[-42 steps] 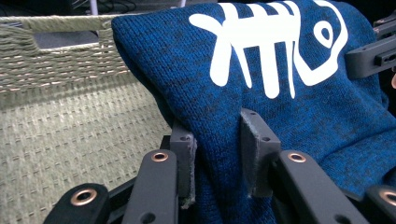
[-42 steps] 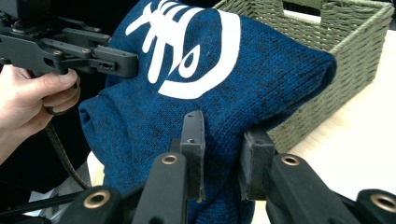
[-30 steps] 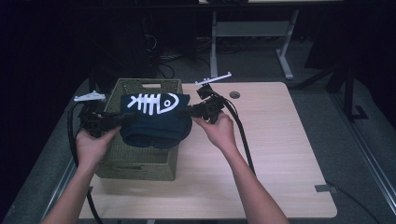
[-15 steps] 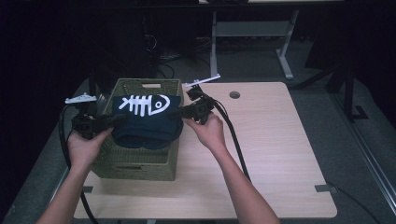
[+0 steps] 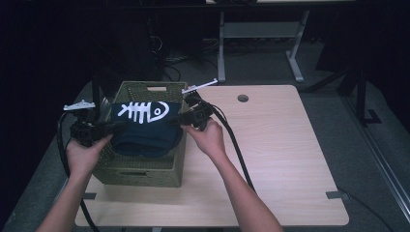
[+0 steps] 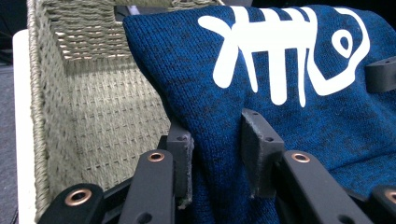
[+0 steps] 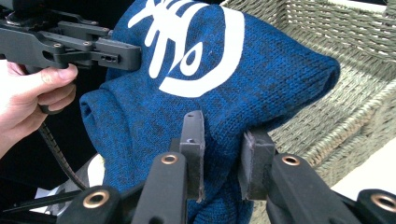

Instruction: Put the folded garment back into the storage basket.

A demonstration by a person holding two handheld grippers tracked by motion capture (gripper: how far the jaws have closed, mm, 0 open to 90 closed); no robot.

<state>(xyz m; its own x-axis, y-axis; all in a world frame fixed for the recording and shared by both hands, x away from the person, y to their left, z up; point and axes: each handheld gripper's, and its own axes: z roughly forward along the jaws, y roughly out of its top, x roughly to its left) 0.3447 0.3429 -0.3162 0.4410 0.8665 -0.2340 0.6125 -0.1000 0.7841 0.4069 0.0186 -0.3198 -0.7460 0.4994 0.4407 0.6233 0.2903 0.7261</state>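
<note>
A folded dark blue sweater with a white fishbone print hangs over a green woven basket, its lower part inside the rim. My left gripper is shut on the sweater's left edge, and my right gripper is shut on its right edge. In the left gripper view the jaws pinch a fold of the sweater, with the basket's inner wall beyond. In the right gripper view the jaws clamp the sweater; the left gripper grips the far side.
The basket stands at the left side of a light wooden table, which has a round cable hole near its far edge. A black cable trails from the right gripper across the table. Desk legs and dark floor lie beyond.
Both hands have carried the sweater to the left and slightly lower, so it now sits over the basket and dips into it. Both grips stay closed on the fabric.
</note>
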